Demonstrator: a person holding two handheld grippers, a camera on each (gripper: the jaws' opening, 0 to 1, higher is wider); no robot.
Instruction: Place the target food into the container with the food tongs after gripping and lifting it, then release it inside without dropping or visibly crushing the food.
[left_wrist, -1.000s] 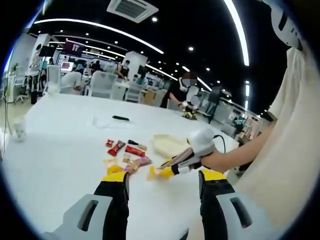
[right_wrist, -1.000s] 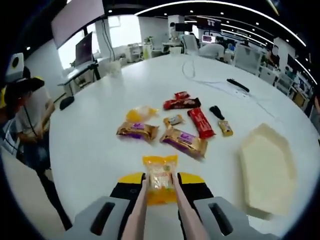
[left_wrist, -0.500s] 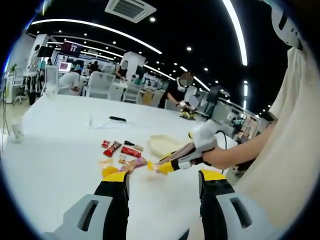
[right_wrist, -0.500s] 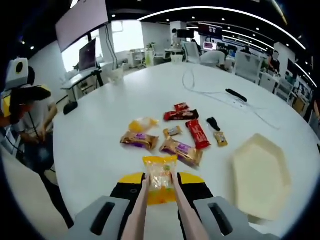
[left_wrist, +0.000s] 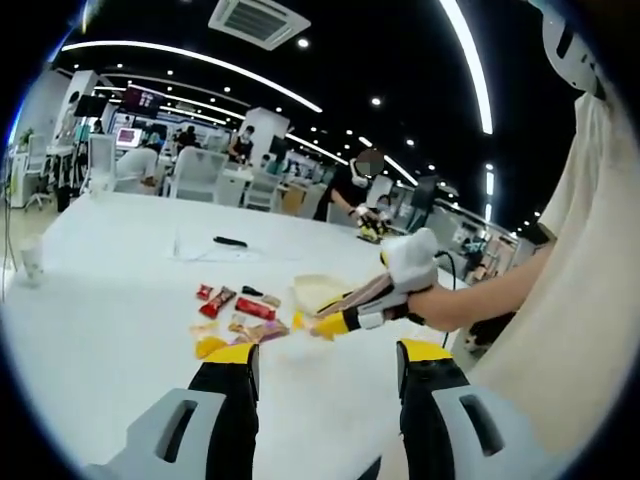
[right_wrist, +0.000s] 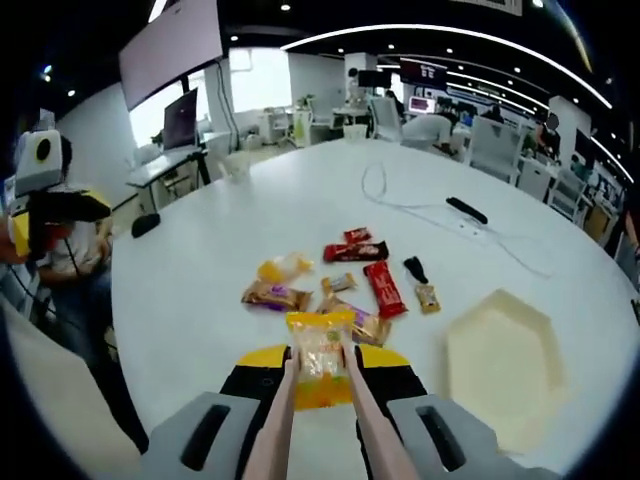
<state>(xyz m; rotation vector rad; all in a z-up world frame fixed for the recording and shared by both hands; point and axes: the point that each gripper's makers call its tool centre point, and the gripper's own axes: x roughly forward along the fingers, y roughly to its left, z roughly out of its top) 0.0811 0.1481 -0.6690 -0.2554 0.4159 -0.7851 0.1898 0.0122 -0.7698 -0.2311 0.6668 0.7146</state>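
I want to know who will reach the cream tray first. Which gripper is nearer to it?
Right. The right gripper, holding the yellow packet in tongs, hangs close beside the cream tray. The left gripper is farther back from it.

Lower end of yellow packet hidden between tongs; wrapper print unreadable.

Open-plan office, long white table, desk monitors, office chairs, ceiling light strips
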